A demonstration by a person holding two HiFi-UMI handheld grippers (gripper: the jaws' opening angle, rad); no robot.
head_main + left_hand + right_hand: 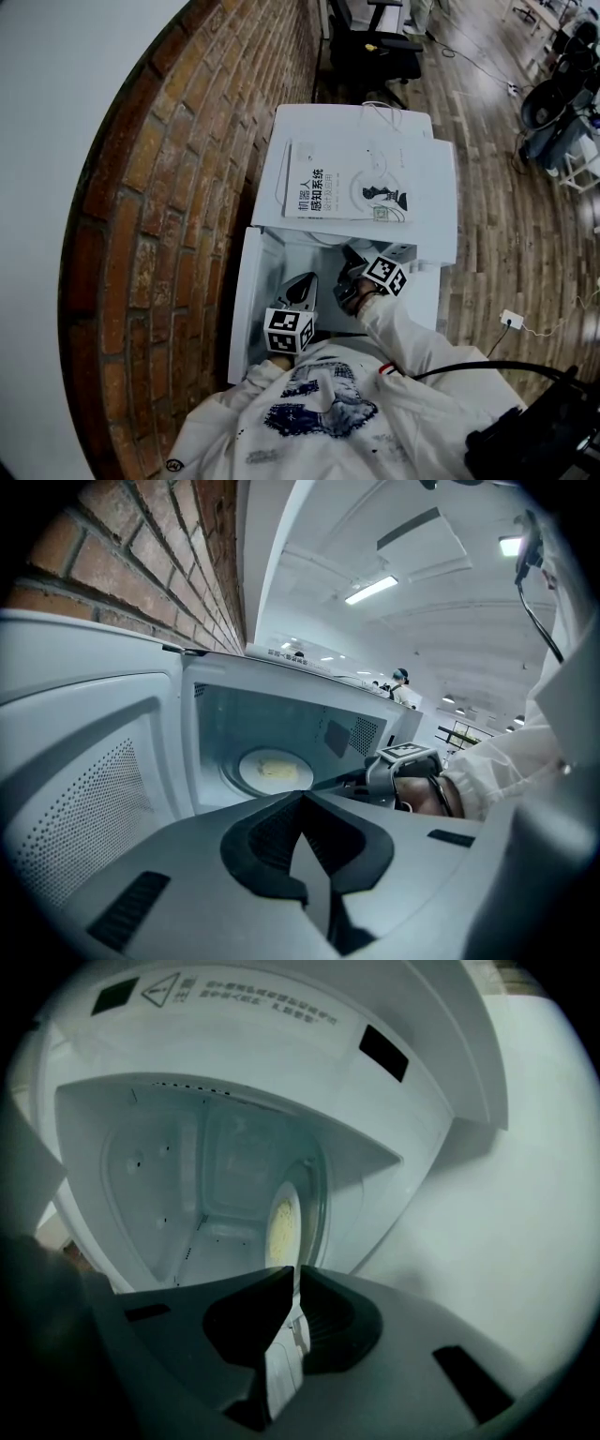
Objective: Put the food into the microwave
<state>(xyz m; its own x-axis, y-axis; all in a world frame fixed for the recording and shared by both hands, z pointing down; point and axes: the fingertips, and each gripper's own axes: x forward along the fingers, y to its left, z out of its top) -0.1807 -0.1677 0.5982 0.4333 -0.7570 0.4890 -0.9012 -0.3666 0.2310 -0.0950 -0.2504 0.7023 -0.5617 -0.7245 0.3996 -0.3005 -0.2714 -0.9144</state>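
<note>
A white microwave (309, 122) stands against the brick wall with its door (246, 309) swung open to the left. Inside it a white plate of yellow food (272, 769) lies on the glass turntable (322, 1206); the plate (281, 1227) also shows in the right gripper view. My right gripper (291, 1274) reaches into the cavity, jaws closed to a thin slit on the plate's near rim. It shows from the side (403, 769) in the left gripper view. My left gripper (302, 797) is shut and empty, just outside the opening (305, 286).
A book (347, 183) and a cable lie on the microwave's top. A brick wall (187, 187) runs along the left. A black office chair (375, 42) stands beyond the microwave, and wooden floor with a power strip (511, 319) lies to the right.
</note>
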